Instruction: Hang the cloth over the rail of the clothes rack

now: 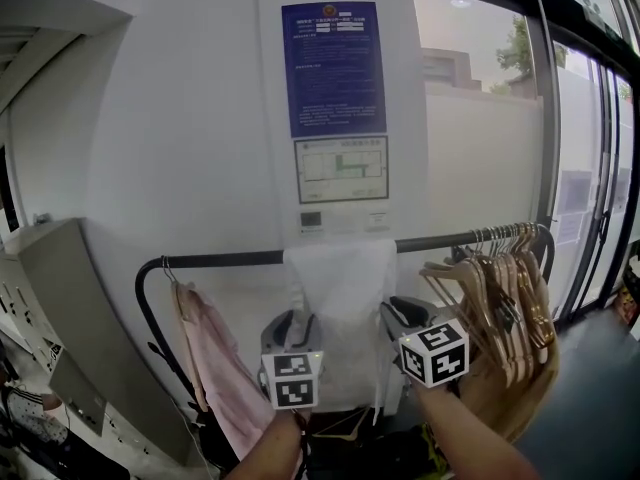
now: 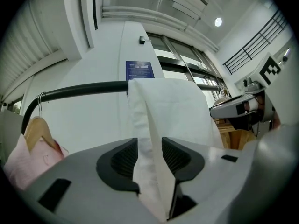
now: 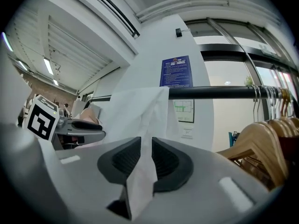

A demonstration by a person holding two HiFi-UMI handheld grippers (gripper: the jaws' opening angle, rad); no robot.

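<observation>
A white cloth (image 1: 340, 298) is draped over the black rail (image 1: 220, 259) of the clothes rack and hangs down on both sides. My left gripper (image 1: 293, 320) is at the cloth's lower left. In the left gripper view its jaws (image 2: 149, 146) stand apart with a loose fold of the cloth (image 2: 168, 106) between the pads, under the rail (image 2: 79, 90). My right gripper (image 1: 405, 315) is at the cloth's lower right. In the right gripper view its jaws (image 3: 145, 146) are close together and pinch a strip of the cloth (image 3: 135, 111) below the rail (image 3: 219, 93).
A pink garment (image 1: 215, 368) hangs on a hanger at the rail's left end. Several wooden hangers (image 1: 500, 298) crowd the right end. A white wall with a blue notice (image 1: 333, 68) stands right behind the rack. Glass doors (image 1: 590, 168) are at the right, a grey cabinet (image 1: 70, 308) at the left.
</observation>
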